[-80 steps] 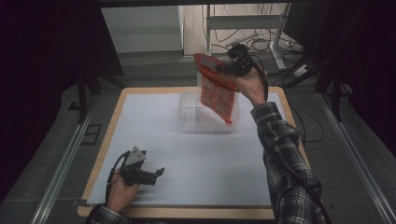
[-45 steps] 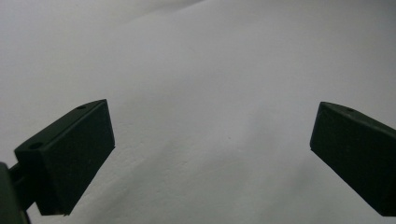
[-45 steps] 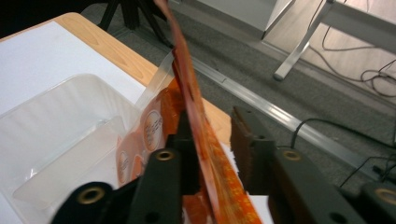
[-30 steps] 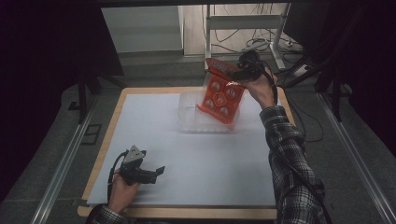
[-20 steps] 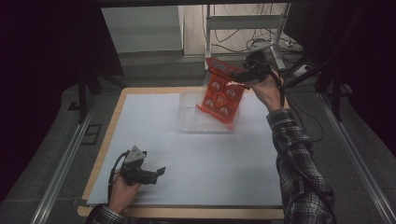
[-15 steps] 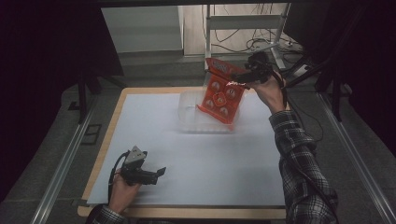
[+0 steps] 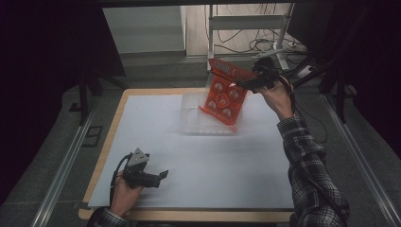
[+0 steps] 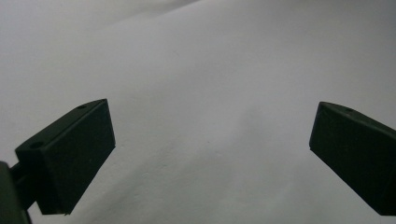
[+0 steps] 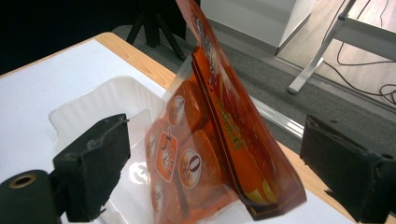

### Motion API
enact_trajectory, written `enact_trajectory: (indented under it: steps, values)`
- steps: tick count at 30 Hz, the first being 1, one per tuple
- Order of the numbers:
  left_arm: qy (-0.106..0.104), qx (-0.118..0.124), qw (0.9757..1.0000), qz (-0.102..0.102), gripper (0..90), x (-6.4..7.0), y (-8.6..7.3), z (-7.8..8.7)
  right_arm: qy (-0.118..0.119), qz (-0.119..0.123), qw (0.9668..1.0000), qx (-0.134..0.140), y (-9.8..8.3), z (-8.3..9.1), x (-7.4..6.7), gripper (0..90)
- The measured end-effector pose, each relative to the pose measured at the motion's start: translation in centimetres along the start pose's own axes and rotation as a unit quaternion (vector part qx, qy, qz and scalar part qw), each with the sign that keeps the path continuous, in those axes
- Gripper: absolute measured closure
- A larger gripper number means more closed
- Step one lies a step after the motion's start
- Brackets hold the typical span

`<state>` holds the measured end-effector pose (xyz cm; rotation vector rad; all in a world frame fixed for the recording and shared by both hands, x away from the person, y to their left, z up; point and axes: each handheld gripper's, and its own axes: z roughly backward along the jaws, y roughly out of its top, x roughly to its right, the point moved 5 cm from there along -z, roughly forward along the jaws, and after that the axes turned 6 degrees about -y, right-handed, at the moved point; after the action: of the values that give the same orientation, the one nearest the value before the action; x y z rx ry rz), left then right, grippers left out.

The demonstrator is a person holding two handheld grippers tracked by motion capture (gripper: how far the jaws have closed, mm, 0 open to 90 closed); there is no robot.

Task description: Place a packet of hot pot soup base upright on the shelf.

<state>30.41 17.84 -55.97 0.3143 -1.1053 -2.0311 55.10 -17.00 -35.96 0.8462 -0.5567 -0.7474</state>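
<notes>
Right gripper view: orange packet [image 9: 219, 140] stands untouched between parted fingers [image 9: 93, 163].

Orange snack packet [image 7: 222, 96] leans tilted in the clear plastic tray [image 7: 191, 113].

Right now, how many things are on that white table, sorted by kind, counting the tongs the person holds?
Orange printed plastic snack packet: 1
Clear plastic tray: 1
Black two-jaw tongs: 2, left tongs and right tongs
Total: 4
</notes>
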Motion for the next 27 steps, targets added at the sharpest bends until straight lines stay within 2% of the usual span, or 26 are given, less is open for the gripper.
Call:
enact_trajectory:
  steps: [18, 27]
  values:
    - [0.001, 0.002, 1.0, 0.0, 0.5, 0.0, 0.0, 0.1, 0.001, 0.002, 1.0, 0.001, -1.4, 1.5, -0.6, 3.8]
    - [0.0, 0.002, 1.0, -0.001, 0.6, 0.1, 0.1, 0.1, -0.006, 0.013, 0.9999, 0.0, -2.0, 2.3, -1.0, 1.8]
